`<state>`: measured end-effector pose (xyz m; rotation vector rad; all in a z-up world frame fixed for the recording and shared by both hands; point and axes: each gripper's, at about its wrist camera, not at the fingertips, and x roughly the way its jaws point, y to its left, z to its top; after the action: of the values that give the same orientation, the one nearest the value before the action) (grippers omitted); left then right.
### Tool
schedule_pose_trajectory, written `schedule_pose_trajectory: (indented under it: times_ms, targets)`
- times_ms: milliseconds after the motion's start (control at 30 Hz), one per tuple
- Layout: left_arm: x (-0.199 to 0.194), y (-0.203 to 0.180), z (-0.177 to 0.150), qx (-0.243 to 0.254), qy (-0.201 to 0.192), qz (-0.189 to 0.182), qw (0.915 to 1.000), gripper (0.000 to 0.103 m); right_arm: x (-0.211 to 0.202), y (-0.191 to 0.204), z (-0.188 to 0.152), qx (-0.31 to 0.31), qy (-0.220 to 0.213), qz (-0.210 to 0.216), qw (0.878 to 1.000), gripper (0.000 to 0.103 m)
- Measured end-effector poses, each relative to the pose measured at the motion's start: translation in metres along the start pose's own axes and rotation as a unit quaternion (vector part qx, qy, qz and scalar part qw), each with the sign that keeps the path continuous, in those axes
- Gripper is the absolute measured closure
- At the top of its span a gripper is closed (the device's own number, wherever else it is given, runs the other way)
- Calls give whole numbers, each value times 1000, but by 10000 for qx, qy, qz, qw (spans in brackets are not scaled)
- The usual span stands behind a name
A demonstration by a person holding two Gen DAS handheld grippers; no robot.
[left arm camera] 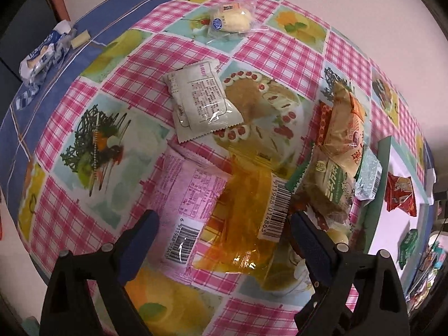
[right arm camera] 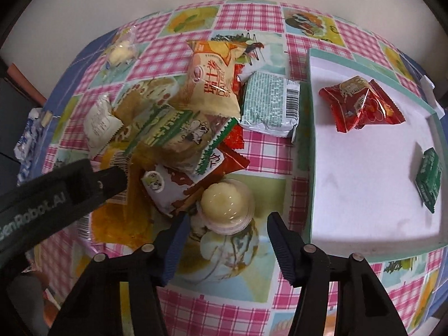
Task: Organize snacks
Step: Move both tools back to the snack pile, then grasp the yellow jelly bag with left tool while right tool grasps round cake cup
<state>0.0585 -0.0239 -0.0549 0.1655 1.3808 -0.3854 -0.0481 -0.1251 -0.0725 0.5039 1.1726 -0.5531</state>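
Snack packets lie piled on a checked tablecloth. My left gripper (left arm camera: 224, 224) is open, its jaws either side of an orange clear packet (left arm camera: 243, 218) and a pink packet (left arm camera: 190, 193). A white packet (left arm camera: 201, 98) lies beyond them. My right gripper (right arm camera: 226, 224) is open around a pale jelly cup (right arm camera: 226, 207). The pile beyond holds a beige packet (right arm camera: 212, 84), a green-white packet (right arm camera: 179, 131) and a pale green packet (right arm camera: 268, 103). A white tray (right arm camera: 364, 196) to the right holds a red packet (right arm camera: 361, 103) and a dark green packet (right arm camera: 428, 179). The left gripper body (right arm camera: 56, 196) shows at the left.
A clear-wrapped bun (left arm camera: 232, 19) lies at the far side of the table. A blue-white wrapper (left arm camera: 42, 56) sits on the blue cloth edge at far left. The tray's teal rim (left arm camera: 383, 168) stands at the right of the pile.
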Motion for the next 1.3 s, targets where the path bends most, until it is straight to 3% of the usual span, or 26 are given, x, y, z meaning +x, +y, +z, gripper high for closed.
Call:
schedule_pose_trajectory:
  times_ms: [467, 667, 833, 900, 933, 1033, 1167, 1300]
  targets:
    - [4, -15, 4, 430, 49, 242, 9988, 11, 27, 11, 10, -204, 49, -359, 9991, 46]
    - [-3, -1, 13, 138, 45, 29, 9999, 11, 27, 11, 10, -204, 46, -336, 9992, 46]
    - [-14, -6, 14, 280, -100, -82, 9995, 12, 26, 9, 10, -187, 61, -296, 9994, 46]
    - [-14, -13, 13, 404, -64, -123, 9991, 31, 26, 9, 11, -189, 73, -281, 9994, 46]
    - [-12, -16, 12, 442, -12, -136, 9989, 34, 26, 8, 11, -178, 74, -277, 9994, 46]
    - [1, -21, 9, 474, 183, -164, 9986, 38, 27, 7, 11, -146, 84, -261, 9995, 46]
    - [17, -24, 3, 444, 479, -281, 9975, 55, 26, 4, 11, -86, 89, -240, 9996, 46]
    - [30, -18, 1, 248, 649, -229, 9973, 55, 26, 2, 12, -65, 75, -254, 9996, 46]
